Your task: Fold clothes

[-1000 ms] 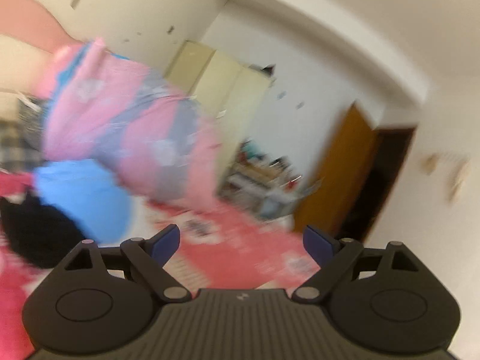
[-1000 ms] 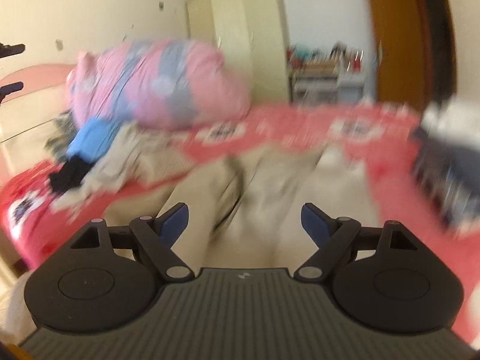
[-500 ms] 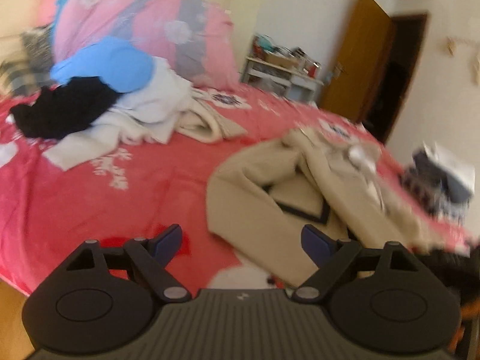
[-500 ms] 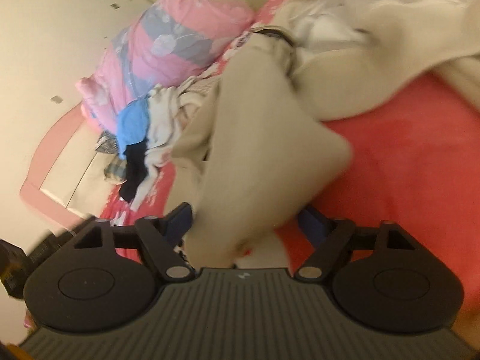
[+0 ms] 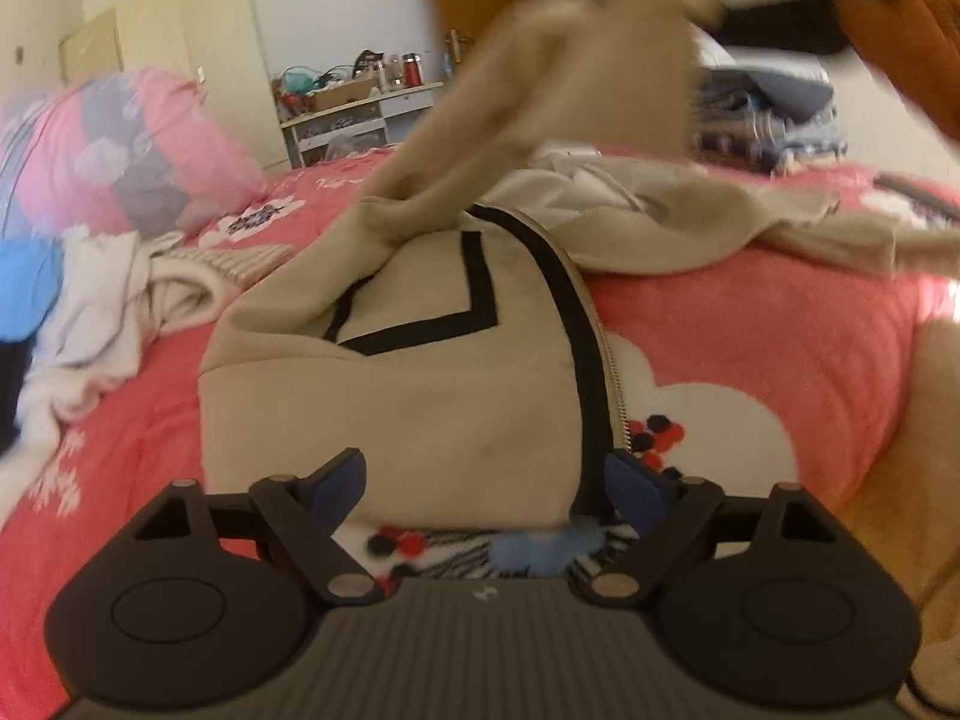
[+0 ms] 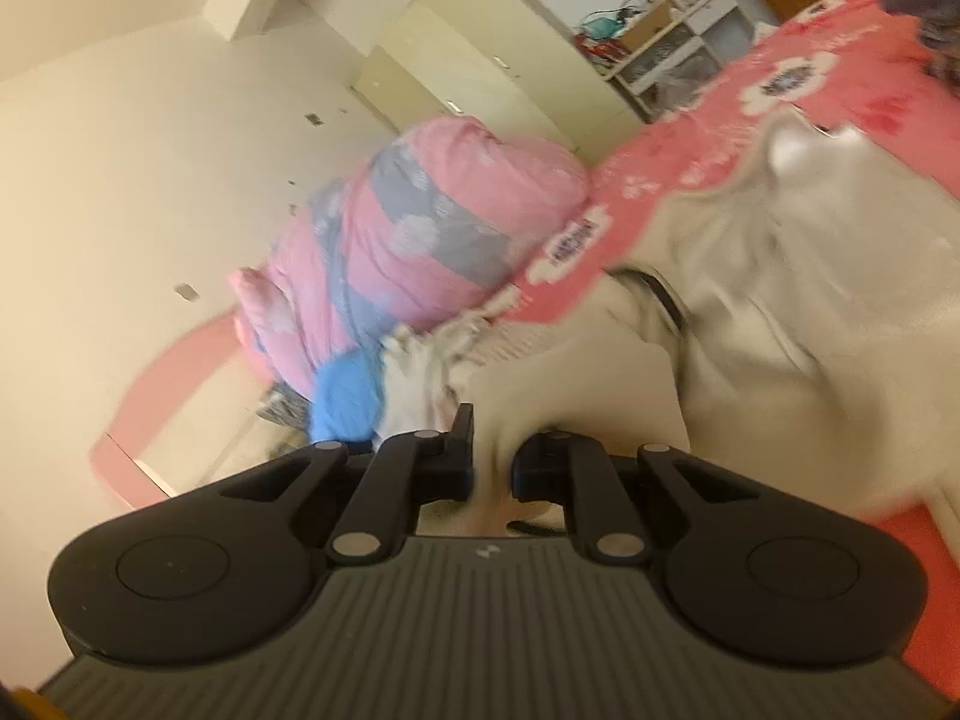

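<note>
A beige zip jacket (image 5: pixel 420 372) with black trim lies on the red flowered bed cover (image 5: pixel 750 324). One sleeve of it is lifted high at the top of the left wrist view, blurred. My left gripper (image 5: pixel 483 483) is open, its blue-padded fingers astride the jacket's near hem. In the right wrist view my right gripper (image 6: pixel 492 462) is shut on a fold of the beige jacket (image 6: pixel 780 330), which hangs from its fingers toward the bed.
A pink and grey rolled quilt (image 5: pixel 120 150) sits at the bed's head, with a pile of white, blue and black clothes (image 5: pixel 78 300) beside it. Folded clothes (image 5: pixel 768 114) lie at the far right. A wardrobe (image 5: pixel 180 54), shelf and wooden door stand behind.
My right gripper closed on the jacket sleeve and lifted it. My left gripper came down and forward to the jacket's near hem, still open.
</note>
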